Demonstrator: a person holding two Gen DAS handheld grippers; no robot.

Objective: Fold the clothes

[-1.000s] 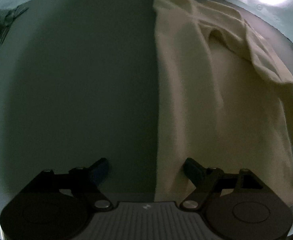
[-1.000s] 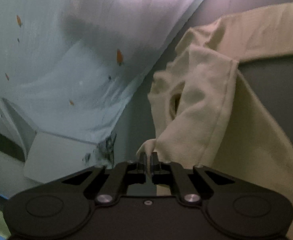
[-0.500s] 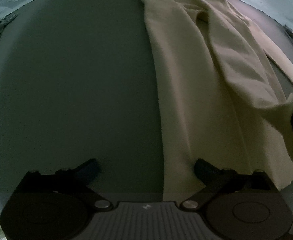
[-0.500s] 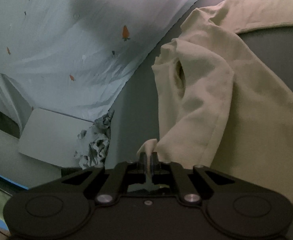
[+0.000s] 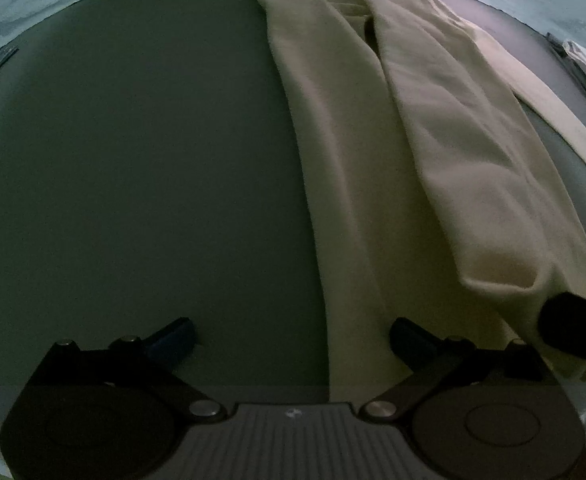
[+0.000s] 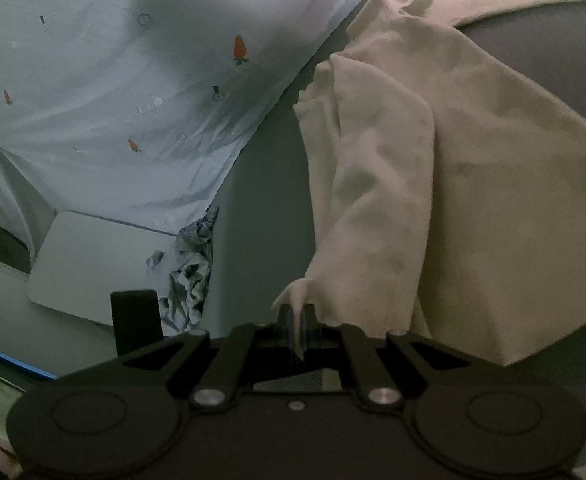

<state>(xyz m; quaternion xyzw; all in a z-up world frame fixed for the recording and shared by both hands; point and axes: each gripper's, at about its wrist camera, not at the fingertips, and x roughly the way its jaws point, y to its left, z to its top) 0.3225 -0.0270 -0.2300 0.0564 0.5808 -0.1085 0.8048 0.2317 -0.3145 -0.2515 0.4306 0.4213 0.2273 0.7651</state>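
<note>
With my right gripper (image 6: 296, 322) I am clenching the sleeve (image 6: 373, 200), now laid across the shirt (image 5: 345, 160); my left gripper (image 5: 293, 338) is waiting released, so this fold is almost done.

Left of the cream garment (image 5: 353, 152) the grey worktop (image 5: 141, 152) lies bare. A crumpled patterned cloth (image 6: 191, 268) sits at the worktop's edge.
</note>
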